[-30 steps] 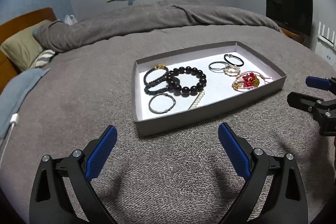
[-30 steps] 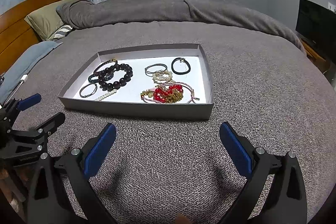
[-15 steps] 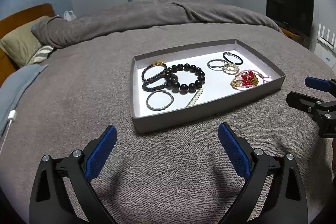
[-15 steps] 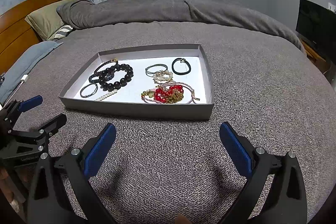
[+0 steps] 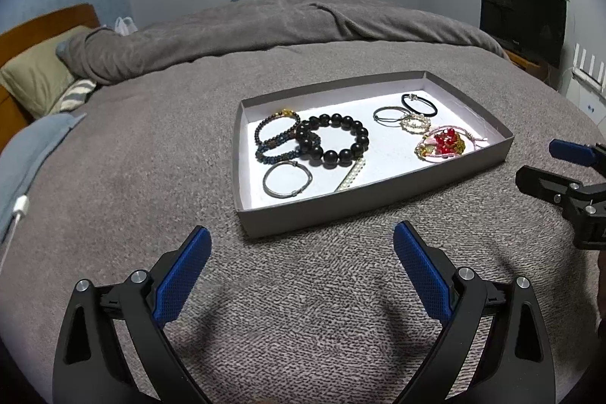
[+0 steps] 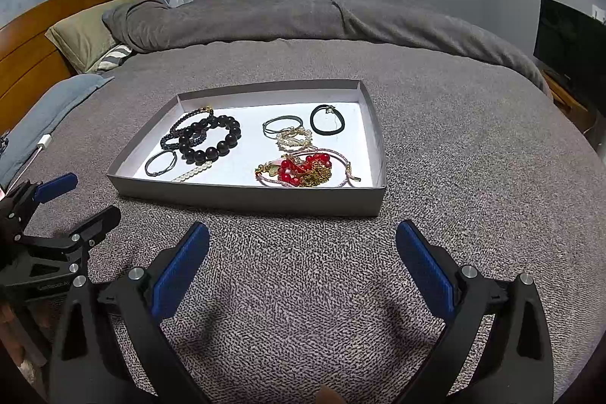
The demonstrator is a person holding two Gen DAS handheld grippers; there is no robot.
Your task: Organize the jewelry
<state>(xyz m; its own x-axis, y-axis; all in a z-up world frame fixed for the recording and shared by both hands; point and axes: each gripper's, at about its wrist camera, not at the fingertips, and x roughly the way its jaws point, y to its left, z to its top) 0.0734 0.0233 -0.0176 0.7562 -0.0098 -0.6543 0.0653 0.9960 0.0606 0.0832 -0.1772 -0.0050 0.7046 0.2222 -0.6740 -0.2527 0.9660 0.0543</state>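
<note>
A shallow grey tray [image 5: 378, 202] [image 6: 250, 201] with a white floor lies on the grey bed cover. It holds several bracelets: a big dark-bead bracelet [image 5: 335, 140] [image 6: 210, 141], a thin silver bangle [image 5: 287, 179] [image 6: 161, 162], a pearl strand [image 5: 352, 175], a black band [image 5: 419, 103] [image 6: 327, 119] and a red-bead and gold tangle [image 5: 443, 142] [image 6: 303, 169]. My left gripper [image 5: 301, 245] is open, short of the tray's near wall, holding nothing. My right gripper [image 6: 303, 239] is open too, also in front of the tray and holding nothing.
A rumpled grey duvet [image 5: 265, 25] and pillows [image 6: 83, 29] lie at the bed's far side by a wooden headboard [image 6: 34, 36]. A television [image 5: 522, 21] stands at the right. A white cable [image 5: 17, 211] lies at the left edge.
The left gripper has drawn back and tilted up slightly, so the tray sits a little farther off and lower in its view. The right gripper has barely shifted. Both stayed open.
</note>
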